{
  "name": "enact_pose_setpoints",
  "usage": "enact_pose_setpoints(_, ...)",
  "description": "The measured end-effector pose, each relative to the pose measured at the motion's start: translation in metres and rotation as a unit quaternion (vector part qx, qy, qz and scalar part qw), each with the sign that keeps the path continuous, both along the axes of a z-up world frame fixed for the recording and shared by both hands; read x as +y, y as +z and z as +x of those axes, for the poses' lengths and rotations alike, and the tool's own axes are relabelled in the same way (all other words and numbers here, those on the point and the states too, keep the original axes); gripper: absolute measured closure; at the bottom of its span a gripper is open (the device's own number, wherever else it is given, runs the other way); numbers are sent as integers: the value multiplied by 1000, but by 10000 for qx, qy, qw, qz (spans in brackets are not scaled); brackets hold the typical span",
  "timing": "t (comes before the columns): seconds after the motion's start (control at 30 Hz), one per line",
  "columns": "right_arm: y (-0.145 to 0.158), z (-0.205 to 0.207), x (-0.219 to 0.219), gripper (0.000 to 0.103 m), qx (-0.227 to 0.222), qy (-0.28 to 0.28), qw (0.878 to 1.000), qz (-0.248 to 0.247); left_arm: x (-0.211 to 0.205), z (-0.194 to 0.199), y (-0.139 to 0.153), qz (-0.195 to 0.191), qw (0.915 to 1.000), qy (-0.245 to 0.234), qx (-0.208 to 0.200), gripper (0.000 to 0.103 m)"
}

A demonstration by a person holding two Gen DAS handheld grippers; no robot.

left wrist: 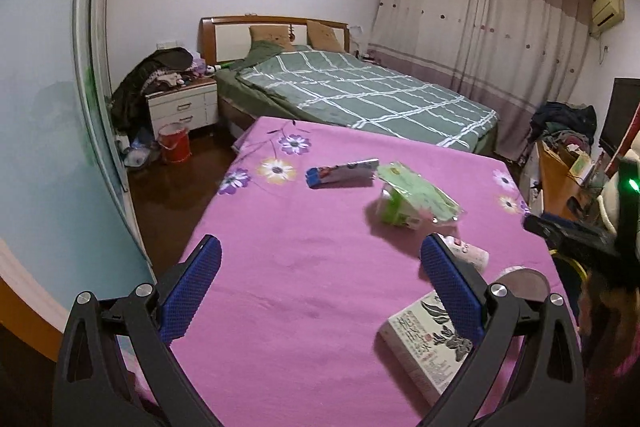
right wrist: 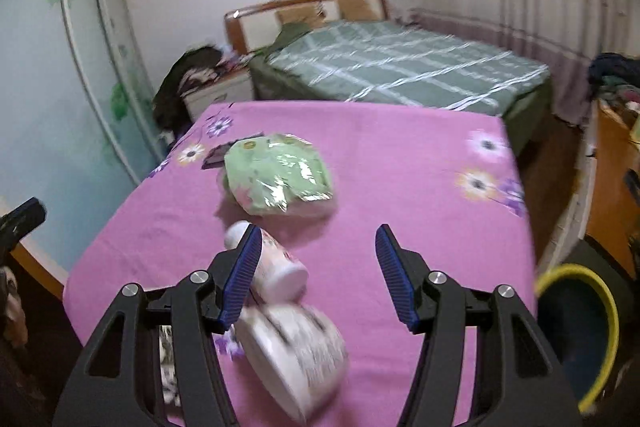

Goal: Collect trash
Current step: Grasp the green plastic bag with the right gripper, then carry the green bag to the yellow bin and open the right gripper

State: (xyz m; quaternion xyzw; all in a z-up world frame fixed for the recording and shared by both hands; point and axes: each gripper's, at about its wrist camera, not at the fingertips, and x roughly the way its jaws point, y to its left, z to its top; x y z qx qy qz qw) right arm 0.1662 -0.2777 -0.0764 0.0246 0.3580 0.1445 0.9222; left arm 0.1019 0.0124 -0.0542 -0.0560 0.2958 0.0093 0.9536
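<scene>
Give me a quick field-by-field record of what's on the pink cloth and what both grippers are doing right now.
surface: pink flowered cloth
green packet: crumpled, near the middle of the cloth
blue wrapper: flat, beyond the green packet
small white bottle: lying on its side
paper cup: tipped over, blurred
book: flat near the cloth's edge
bin: yellow-rimmed, on the floor beside the cloth
left gripper: open, empty
right gripper: open, empty, over the bottle and cup
</scene>
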Motion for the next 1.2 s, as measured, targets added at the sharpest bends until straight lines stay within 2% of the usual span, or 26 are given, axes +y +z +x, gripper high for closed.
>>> enact_pose_setpoints(0.1,-3,52,7,46,335,109,9994,-29,0,3,-1,6,10000,92,14,5)
enact_pose_setpoints(0.23,-18,97,19,47,735,136,9972,-81,-1,10,-4,47,9997,198,118,5)
enact_pose_setpoints(0.3,-31,120,27,56,1039,264,9942,-88,-3,15,-5,75,9996,228,173,5)
enact_pose_setpoints(0.5,-54,157,42,69,1445,360,9885,-280,-9,32,-15,119,9992,222,310,5)
enact_pose_setpoints(0.7,-71,170,45,83,1645,324,9853,-335,-7,49,-26,108,9986,267,449,5)
enact_pose_setpoints(0.9,-75,171,45,96,1584,395,9858,-384,-3,57,-32,104,9982,311,509,5)
enact_pose_setpoints(1.2,-58,157,34,101,1252,261,9913,-306,3,60,-37,97,9975,435,555,5)
